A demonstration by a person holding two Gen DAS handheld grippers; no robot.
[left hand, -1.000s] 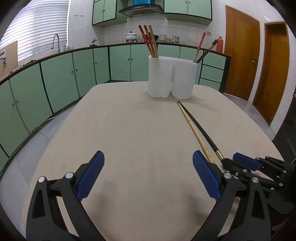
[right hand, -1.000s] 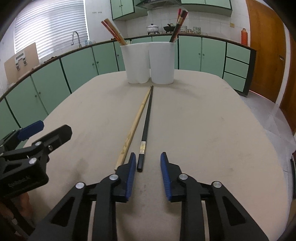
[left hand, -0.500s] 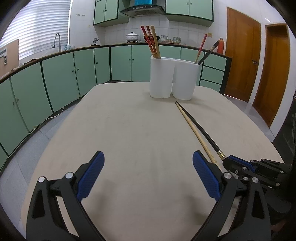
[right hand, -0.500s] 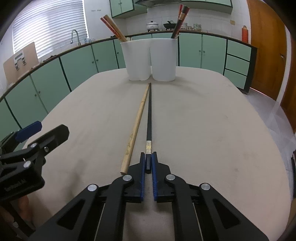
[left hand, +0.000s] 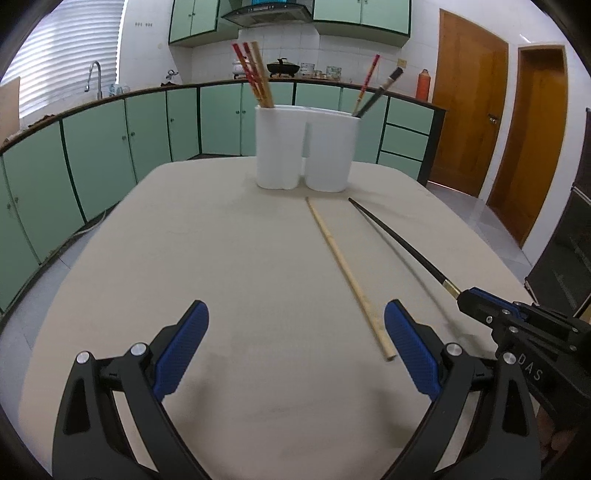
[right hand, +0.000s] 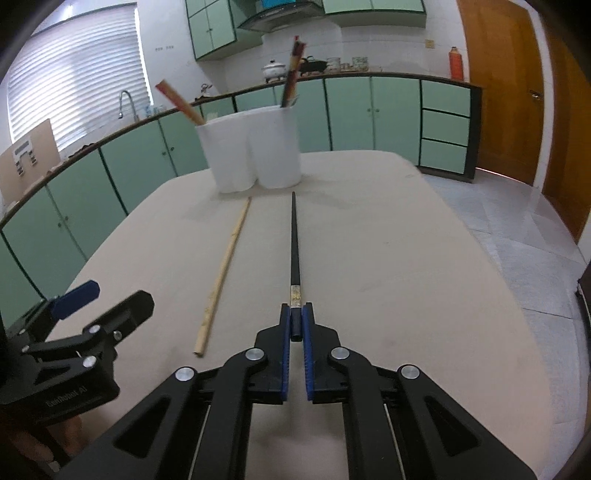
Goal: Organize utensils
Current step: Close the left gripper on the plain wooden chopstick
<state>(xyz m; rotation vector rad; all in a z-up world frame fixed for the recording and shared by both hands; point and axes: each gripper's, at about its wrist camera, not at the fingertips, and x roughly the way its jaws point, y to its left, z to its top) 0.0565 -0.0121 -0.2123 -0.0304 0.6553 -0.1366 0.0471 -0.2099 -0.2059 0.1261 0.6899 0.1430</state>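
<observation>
Green cabinets (left hand: 103,155) curve along the kitchen wall, with a tap (left hand: 92,75) arching beneath the window blinds (left hand: 70,59). At the back, a black pot (left hand: 283,67) sits beneath the range hood (left hand: 267,13), jars beside it. An orange thermos (left hand: 424,84) stands at the end of the worktop, near two wooden doors (left hand: 469,96). From the right wrist view, a white lidded pot (right hand: 274,69) and a cardboard box (right hand: 27,157) show too.

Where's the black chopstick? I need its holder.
The black chopstick is clamped in the right hand-held gripper, right of the wooden chopstick, pointing toward the white holder.
</observation>
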